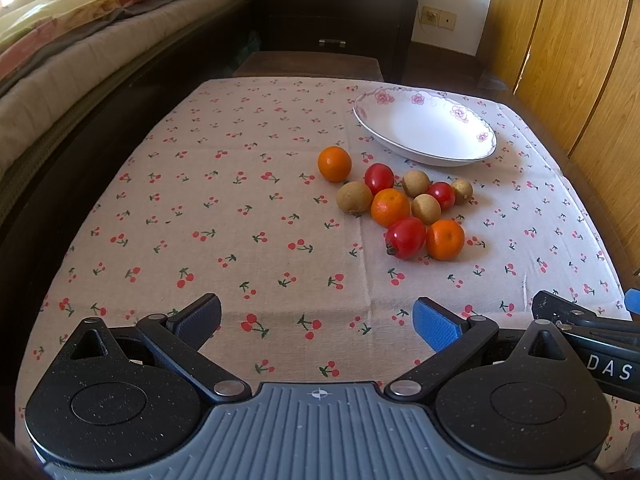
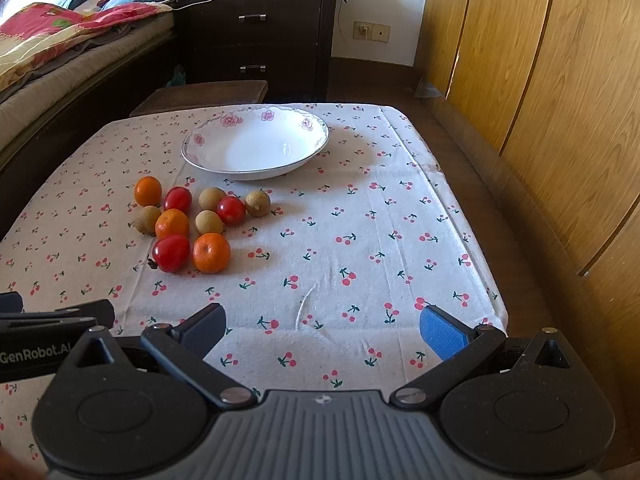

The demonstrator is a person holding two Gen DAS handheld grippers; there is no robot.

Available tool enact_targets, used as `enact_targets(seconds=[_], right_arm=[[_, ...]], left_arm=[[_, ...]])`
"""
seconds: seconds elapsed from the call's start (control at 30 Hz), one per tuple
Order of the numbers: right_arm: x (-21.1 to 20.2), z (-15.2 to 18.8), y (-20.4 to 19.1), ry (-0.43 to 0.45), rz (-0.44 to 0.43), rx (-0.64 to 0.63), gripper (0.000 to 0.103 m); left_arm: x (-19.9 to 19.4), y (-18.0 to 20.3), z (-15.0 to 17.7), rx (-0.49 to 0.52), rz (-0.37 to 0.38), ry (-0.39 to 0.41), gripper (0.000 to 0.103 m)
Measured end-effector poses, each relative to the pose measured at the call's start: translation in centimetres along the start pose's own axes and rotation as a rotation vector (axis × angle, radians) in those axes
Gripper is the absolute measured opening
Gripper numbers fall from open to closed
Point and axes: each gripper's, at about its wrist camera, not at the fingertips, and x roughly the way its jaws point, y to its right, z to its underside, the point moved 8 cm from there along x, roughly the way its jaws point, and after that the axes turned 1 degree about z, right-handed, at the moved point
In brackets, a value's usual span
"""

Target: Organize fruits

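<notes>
Fruit cluster [image 1: 400, 208] on counter [image 1: 240, 240], near oval bowl [image 1: 424, 128]; bowl long axis left-right. Left gripper [image 1: 318, 322] and right gripper [image 2: 322, 326]: fingers spread, nothing held.

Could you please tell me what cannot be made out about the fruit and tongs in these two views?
- Left tongs: their far side, cut off in the right wrist view.
- Right tongs: mostly cut off in the left wrist view.
- Brown fruit: kind too small to tell.
- Bowl: underside hidden.
</notes>
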Motion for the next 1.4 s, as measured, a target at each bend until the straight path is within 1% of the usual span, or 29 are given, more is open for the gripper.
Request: enact_targets(seconds=[1.4], right_arm=[[0.48, 0.37, -0.19, -0.027, -0.009, 0.003, 0.103]], left_arm=[[0.26, -0.22, 0.25, 0.002, -0.01, -0.023, 0.102]])
